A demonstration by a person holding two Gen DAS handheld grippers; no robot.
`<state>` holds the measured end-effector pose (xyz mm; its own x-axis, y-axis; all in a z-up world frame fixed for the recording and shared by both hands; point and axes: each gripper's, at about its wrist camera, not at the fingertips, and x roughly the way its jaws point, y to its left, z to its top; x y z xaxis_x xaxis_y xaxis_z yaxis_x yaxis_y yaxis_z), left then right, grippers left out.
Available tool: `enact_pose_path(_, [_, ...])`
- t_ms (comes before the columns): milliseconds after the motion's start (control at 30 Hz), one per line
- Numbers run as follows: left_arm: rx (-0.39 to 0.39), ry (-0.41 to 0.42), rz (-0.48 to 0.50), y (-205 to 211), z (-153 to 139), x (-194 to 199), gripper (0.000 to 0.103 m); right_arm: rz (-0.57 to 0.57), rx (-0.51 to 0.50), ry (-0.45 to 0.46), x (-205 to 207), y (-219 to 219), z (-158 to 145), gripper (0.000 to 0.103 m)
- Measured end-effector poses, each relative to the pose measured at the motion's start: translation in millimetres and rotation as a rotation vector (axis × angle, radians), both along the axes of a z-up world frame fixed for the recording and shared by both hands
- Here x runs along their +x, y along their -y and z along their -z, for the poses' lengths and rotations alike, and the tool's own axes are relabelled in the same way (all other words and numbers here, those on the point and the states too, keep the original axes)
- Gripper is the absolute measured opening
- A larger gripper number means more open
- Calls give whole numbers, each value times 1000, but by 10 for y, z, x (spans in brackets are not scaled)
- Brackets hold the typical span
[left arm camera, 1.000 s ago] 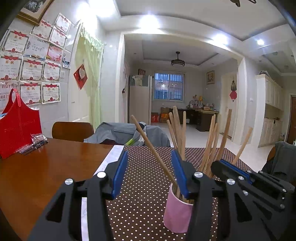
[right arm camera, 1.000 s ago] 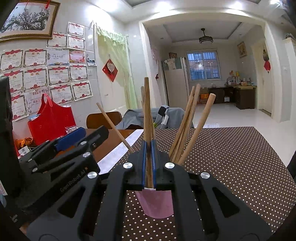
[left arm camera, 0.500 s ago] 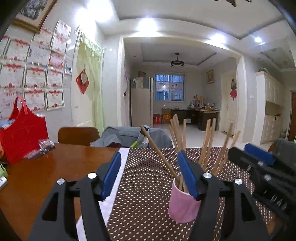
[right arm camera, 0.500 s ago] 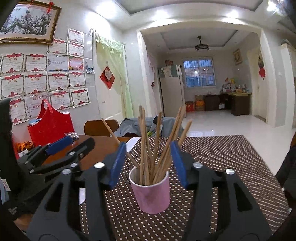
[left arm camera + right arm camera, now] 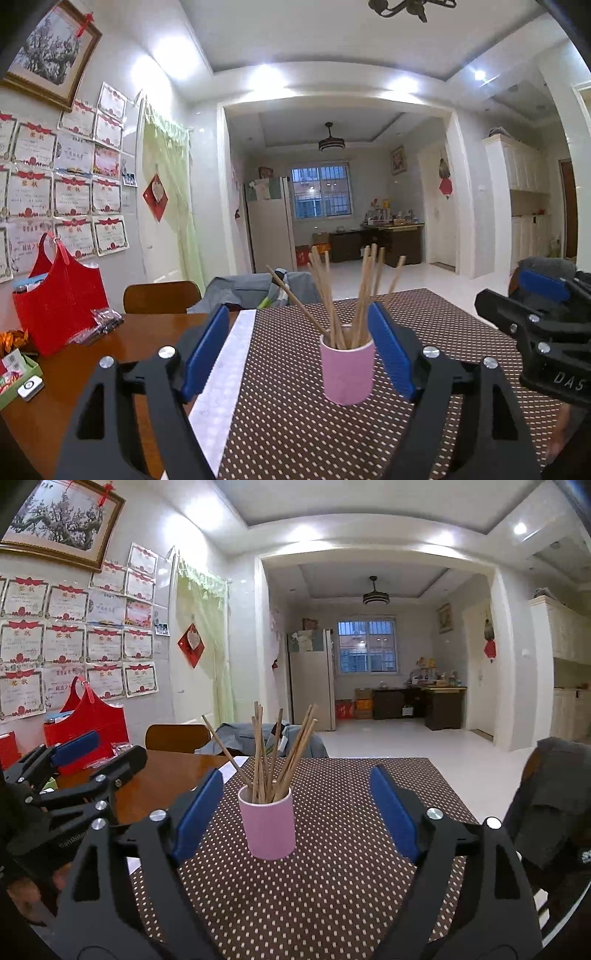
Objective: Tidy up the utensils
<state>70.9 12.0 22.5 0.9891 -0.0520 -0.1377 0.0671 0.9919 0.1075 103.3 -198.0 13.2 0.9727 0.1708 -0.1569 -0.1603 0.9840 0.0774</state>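
A pink cup (image 5: 347, 371) holding several wooden chopsticks (image 5: 364, 291) stands upright on the brown dotted tablecloth (image 5: 306, 435). It also shows in the right wrist view as the cup (image 5: 266, 826) with the chopsticks (image 5: 273, 755). My left gripper (image 5: 301, 350) is open and empty, drawn back in front of the cup. My right gripper (image 5: 295, 810) is open and empty, also short of the cup, which stands toward its left finger. The right gripper also shows in the left wrist view (image 5: 535, 314); the left gripper shows in the right wrist view (image 5: 85, 760).
A red bag (image 5: 61, 295) and small packets (image 5: 103, 323) stand on the bare wooden table top (image 5: 74, 384) at the left. A green box (image 5: 16, 373) sits at the left edge. A chair (image 5: 160, 295) and grey clothing (image 5: 255, 290) lie behind the table.
The right gripper let go of the chopsticks it held and opened. Both grippers have drawn back from the cup, which now holds all the chopsticks.
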Motion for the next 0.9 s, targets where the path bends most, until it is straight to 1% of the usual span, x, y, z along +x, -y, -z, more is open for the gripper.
enact_pose_path(67, [-8, 10, -6, 15, -19, -140, 76, 8, 6, 2, -109, 15, -6, 83])
enact_pose_path(200, [-2, 43, -3, 53, -49, -390, 76, 27, -2, 18, -311, 11, -10, 88])
enact_pose_path(333, [-40, 56, -10, 25, -56, -581, 77, 31, -18, 36, -471, -25, -29, 88])
enact_pose_path(400, [-48, 71, -18, 13, -68, -662, 77, 48, -40, 56, -553, -57, -39, 91])
enact_pose_path(467, [-44, 84, -18, 20, -83, -722, 77, 56, -53, 70, -626, -71, -51, 93])
enact_pose_path(567, [-43, 81, 15, 41, -94, -817, 77, 62, -62, 86, -734, -89, -51, 94])
enact_pose_path(767, [-45, 115, -3, 53, -96, -953, 77, 60, -31, 85, -806, -84, -61, 94])
enact_pose_path(900, [-58, 110, -2, 35, -75, -964, 77, 62, -39, 84, -825, -101, -68, 94])
